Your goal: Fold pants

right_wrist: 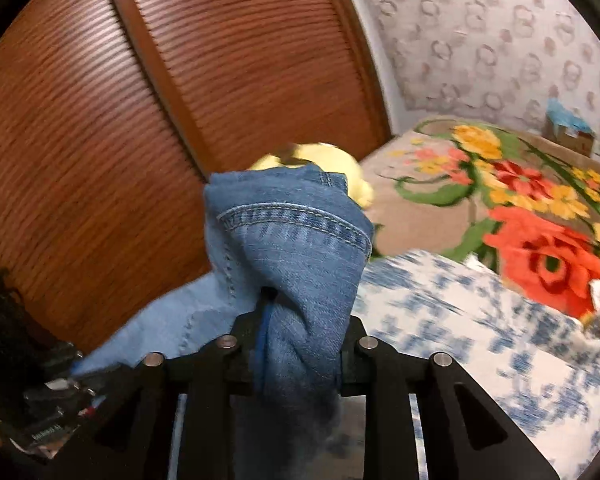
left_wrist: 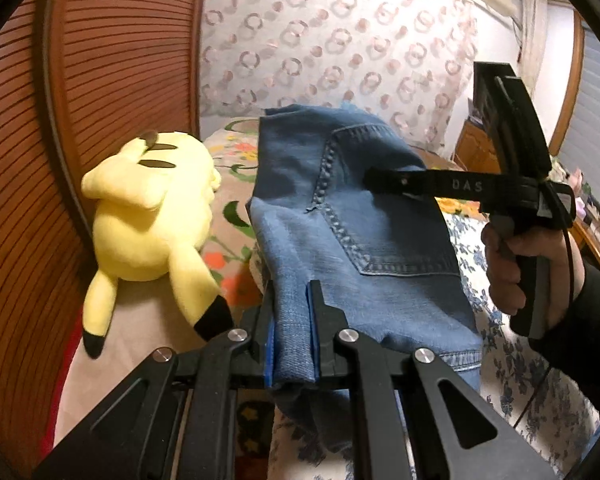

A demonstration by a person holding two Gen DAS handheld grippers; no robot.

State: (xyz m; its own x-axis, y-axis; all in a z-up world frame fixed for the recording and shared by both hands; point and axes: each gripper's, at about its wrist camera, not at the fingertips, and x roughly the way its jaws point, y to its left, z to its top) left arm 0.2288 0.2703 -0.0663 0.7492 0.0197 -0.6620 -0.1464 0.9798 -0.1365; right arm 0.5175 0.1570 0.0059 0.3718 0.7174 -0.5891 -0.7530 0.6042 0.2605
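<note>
The pants are blue jeans [left_wrist: 340, 208], held up off the bed with a back pocket facing the left wrist camera. My left gripper [left_wrist: 292, 308] is shut on a fold of the denim at the near edge. My right gripper [left_wrist: 380, 180] reaches in from the right and is shut on the jeans near the pocket's top. In the right wrist view the right gripper [right_wrist: 300, 320] clamps a bunched wad of the jeans [right_wrist: 296, 248], which drapes over and hides its fingertips.
A yellow Pikachu plush [left_wrist: 152, 216] lies on the bed to the left, against a brown louvered wardrobe door [left_wrist: 100, 80]. The bed has a floral blanket [right_wrist: 520, 208] and a blue-and-white floral sheet [right_wrist: 480, 320]. A small box [right_wrist: 568, 132] sits by the wallpapered wall.
</note>
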